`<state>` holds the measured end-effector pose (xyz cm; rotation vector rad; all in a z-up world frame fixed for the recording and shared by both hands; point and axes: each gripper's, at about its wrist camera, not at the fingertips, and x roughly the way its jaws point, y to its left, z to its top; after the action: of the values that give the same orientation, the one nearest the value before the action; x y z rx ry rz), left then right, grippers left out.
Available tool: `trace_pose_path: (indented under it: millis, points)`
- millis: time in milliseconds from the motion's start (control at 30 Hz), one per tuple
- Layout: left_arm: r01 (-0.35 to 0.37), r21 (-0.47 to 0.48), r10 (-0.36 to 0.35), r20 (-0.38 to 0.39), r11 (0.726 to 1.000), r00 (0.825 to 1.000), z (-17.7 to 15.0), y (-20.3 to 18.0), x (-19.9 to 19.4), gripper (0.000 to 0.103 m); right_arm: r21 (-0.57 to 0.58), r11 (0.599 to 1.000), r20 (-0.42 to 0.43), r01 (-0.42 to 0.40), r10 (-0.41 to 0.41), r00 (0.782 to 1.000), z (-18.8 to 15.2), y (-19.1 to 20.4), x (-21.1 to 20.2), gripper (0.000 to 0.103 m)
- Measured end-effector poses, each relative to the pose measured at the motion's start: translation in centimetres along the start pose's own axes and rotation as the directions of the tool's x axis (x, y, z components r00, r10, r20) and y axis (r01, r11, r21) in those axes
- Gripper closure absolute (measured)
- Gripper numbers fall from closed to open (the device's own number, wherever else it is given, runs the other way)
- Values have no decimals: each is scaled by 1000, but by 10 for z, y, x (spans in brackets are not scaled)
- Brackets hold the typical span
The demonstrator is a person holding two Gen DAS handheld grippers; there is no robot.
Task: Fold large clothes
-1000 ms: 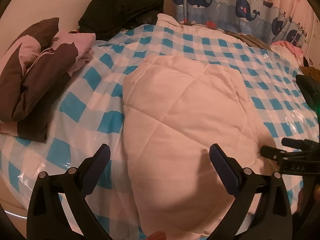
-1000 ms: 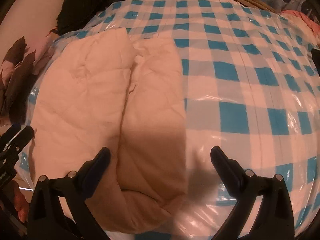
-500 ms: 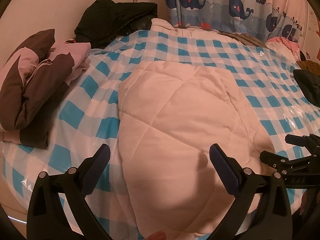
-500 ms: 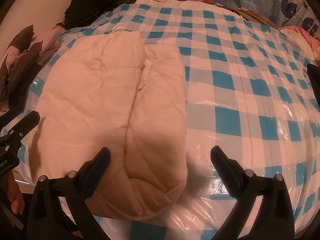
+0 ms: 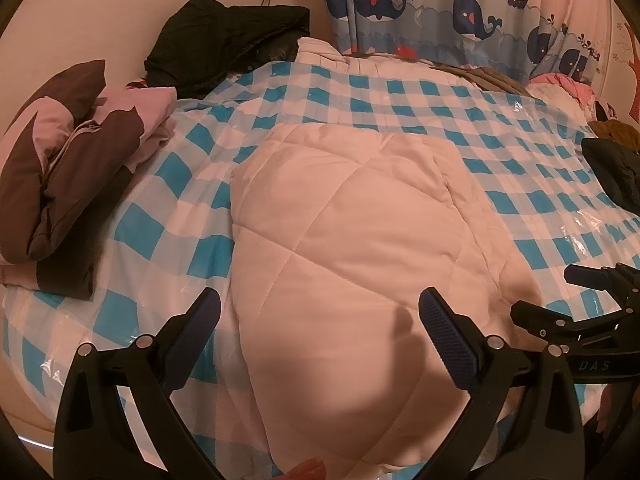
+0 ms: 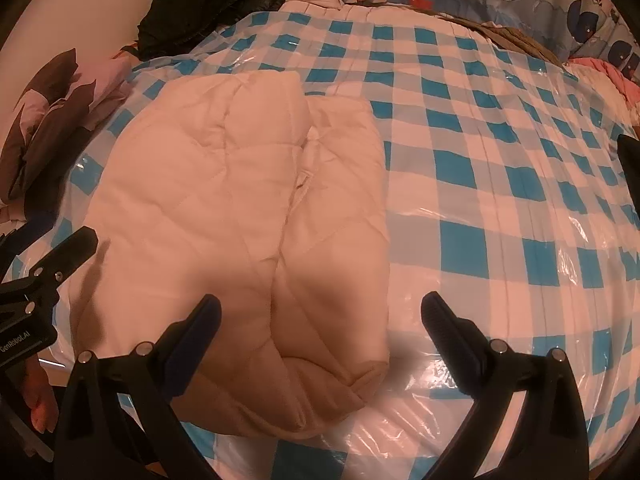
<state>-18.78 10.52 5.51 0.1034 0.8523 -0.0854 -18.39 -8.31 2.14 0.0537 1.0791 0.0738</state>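
Nearest, the left gripper [image 5: 320, 316] hangs with its jaws spread wide and empty over the near end of the cream quilted jacket [image 5: 352, 248], and the right gripper [image 6: 320, 316] is likewise spread and empty just to its right. The left gripper's body reads "GenRobot.AI" in the right wrist view; the right's shows "DAS" in the left wrist view. The jacket lies folded on the bed's blue-checked plastic cover [image 6: 500, 184]. Further left sits a brown-and-pink folded garment [image 5: 68, 168], beyond it a black coat [image 5: 224, 44], and farthest a whale-print curtain [image 5: 440, 12].
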Motion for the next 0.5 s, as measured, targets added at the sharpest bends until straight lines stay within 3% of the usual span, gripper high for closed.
trace_pose_path:
  millis: [500]
  points:
    - [12, -4, -12, -4, 1000, 1000, -1, -3, -1, 8, 2, 1000, -3, -1, 1, 1000, 0, 2, 0, 7]
